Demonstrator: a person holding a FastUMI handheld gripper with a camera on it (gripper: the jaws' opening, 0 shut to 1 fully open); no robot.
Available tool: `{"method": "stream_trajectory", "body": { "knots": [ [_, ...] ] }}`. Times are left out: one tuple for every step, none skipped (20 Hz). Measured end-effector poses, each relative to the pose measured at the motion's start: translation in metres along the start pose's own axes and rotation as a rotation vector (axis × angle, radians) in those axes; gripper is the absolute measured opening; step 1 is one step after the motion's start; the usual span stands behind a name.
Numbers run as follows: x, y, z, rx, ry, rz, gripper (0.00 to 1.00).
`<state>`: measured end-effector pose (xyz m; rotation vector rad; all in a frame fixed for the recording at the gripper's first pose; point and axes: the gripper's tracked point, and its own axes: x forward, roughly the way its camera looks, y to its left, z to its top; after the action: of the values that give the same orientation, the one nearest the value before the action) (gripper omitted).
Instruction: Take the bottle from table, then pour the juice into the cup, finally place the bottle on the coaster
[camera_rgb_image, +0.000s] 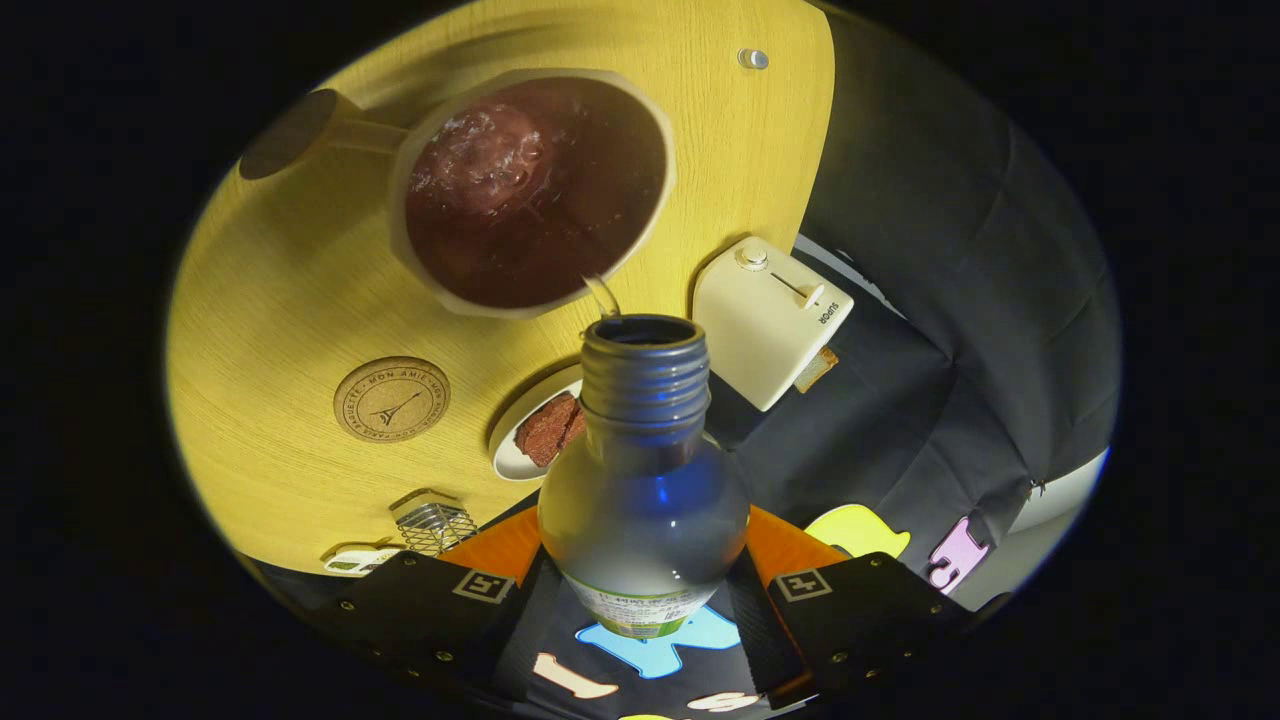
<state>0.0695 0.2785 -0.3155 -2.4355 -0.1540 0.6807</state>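
On the far left of my feed, a round dark handle end (290, 133) juts from the cup (533, 190), joined by a short pale stem. Below it on the yellow wood tabletop (270, 290) lies the round cork coaster (391, 399), bare, well apart from the cup. Nearer to me, at the tabletop's edge, I see a small wire-mesh thing (433, 524) and a pale flat object (352, 560) beside it that I cannot identify.

Moving right, the cup itself is a pale mug full of dark reddish juice (520, 200), foamy toward its left side. Just under its rim a small white plate (520, 425) holds a reddish-brown slice (550, 428).

My gripper (645, 590) has both fingers pressed on the sides of the bottle (643, 500), which sits between them, tipped forward with its open threaded neck pointing at the cup's near rim. I see a thin clear trickle (603, 293) between the mouth and the rim. The bottle body looks nearly clear inside, with a label band near the fingers.

To the right of the neck stands a cream toaster (770, 320) at the tabletop's edge, with a piece of toast (816, 369) against its lower side. A small metal stud (753, 58) sits on the tabletop further off, and dark cloth (950, 300) hangs beyond.
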Motion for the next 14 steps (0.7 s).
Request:
{"method": "stream_trajectory", "body": {
  "knots": [
    [0.0000, -0.0002, -0.0004, -0.002, -0.001, 0.001, 0.79],
    [0.0004, -0.0007, 0.0005, -0.002, -0.004, -0.001, 0.79],
    [-0.0002, -0.0007, 0.0007, -0.003, -0.006, -0.001, 0.79],
    [-0.0004, -0.0007, 0.0014, -0.005, -0.008, -0.001, 0.79],
    [-0.0007, -0.0007, 0.0021, -0.005, -0.013, 0.001, 0.79],
    [0.0001, -0.0002, 0.0029, -0.003, -0.016, 0.003, 0.79],
    [-0.0006, 0.0010, 0.0030, 0.003, -0.019, 0.009, 0.79],
    [-0.0014, 0.0034, 0.0043, 0.015, -0.024, 0.018, 0.79],
    [-0.0026, 0.0060, 0.0050, 0.031, -0.026, 0.027, 0.80],
    [-0.0027, 0.0079, 0.0060, 0.041, -0.029, 0.034, 0.80],
    [-0.0031, 0.0079, 0.0066, 0.046, -0.032, 0.032, 0.80],
    [-0.0037, 0.0076, 0.0069, 0.058, -0.034, 0.028, 0.80],
    [-0.0050, 0.0072, 0.0067, 0.075, -0.036, 0.025, 0.80],
    [-0.0062, 0.0085, 0.0079, 0.100, -0.041, 0.026, 0.80]
  ]
}}
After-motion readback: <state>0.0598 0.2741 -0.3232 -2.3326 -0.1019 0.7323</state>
